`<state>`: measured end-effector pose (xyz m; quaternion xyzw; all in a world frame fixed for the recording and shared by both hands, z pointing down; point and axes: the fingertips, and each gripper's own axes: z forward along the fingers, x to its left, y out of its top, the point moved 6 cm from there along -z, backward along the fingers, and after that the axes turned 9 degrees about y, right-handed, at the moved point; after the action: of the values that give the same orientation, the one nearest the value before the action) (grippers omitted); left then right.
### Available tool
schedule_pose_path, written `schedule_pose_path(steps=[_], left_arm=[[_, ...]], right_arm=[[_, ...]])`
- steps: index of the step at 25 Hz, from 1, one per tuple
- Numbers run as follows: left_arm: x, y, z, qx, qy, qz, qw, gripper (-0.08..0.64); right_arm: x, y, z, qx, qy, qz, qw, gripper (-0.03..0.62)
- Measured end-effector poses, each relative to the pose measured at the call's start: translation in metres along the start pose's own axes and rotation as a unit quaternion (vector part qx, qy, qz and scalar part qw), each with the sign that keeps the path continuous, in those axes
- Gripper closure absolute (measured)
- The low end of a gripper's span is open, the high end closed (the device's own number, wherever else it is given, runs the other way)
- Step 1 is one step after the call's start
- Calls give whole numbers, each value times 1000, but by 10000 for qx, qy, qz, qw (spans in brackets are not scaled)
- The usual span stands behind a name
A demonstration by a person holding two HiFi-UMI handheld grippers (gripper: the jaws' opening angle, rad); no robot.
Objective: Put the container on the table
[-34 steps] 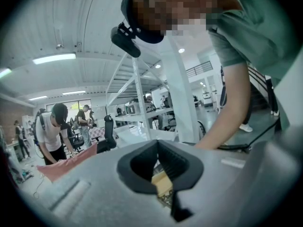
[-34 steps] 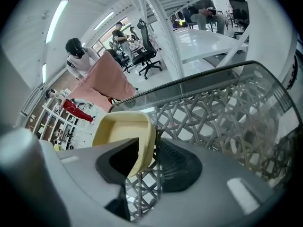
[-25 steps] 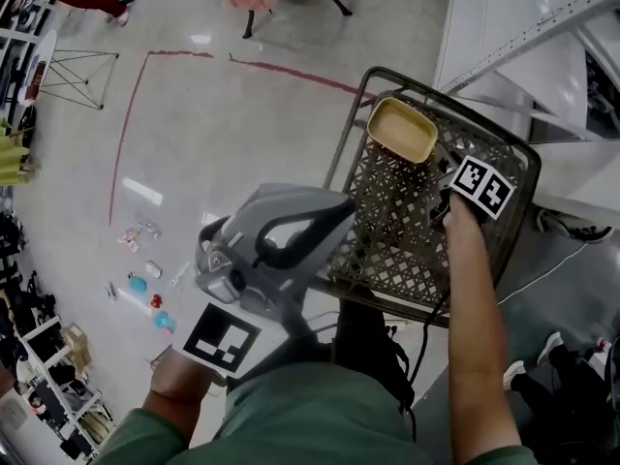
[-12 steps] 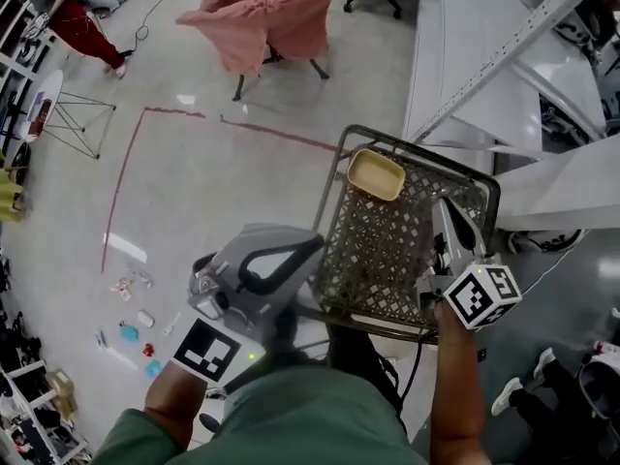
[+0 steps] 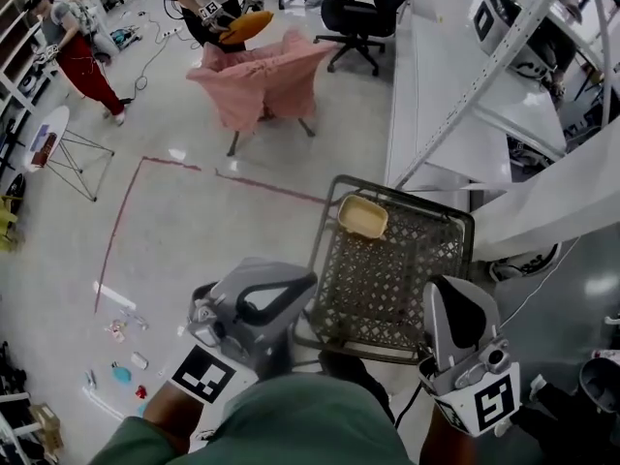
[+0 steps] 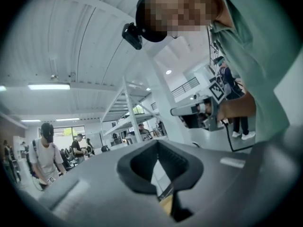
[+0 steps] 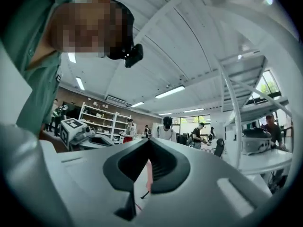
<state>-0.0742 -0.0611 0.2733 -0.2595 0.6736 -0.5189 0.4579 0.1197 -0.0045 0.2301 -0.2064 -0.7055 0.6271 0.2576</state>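
The tan, shallow container [image 5: 362, 217] lies in the far left corner of the dark wire basket [image 5: 326, 250], seen in the head view. Neither gripper touches it. My right gripper [image 5: 451, 287] is held up at the basket's near right corner, jaws shut with nothing between them; in its own view the right gripper [image 7: 149, 144] points level across the room. My left gripper [image 5: 308, 281] hangs left of the basket, its jaws together and empty, and the left gripper [image 6: 158, 145] likewise faces out over the room.
A long white table [image 5: 436, 114] under a metal frame runs beyond the basket. A pink cloth-draped stand [image 5: 257, 80] and an office chair [image 5: 363, 13] stand farther off, with people around. Small items [image 5: 121, 361] lie on the floor at left, inside a red tape line [image 5: 126, 201].
My right gripper came up out of the basket, away from the container, and shut empty. The left gripper rose a little. The container stayed in the basket.
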Motion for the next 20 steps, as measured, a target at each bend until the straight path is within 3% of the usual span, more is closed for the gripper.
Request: schedule_pose_path(steps=[4,10,20], left_arm=[[-1,14,-21,-149,-68,130,9998,557],[-4,24,-49,-260,-126,132,9995,557],[0,27,-87,-429,-140,139,9989,557]], right_arm=[[37,31,-9,-162,118,-388,9990,589],[68,55,-15,-206,-110,-428,9988,589],[109,62,-15,-90,-215,-547,9982,589]])
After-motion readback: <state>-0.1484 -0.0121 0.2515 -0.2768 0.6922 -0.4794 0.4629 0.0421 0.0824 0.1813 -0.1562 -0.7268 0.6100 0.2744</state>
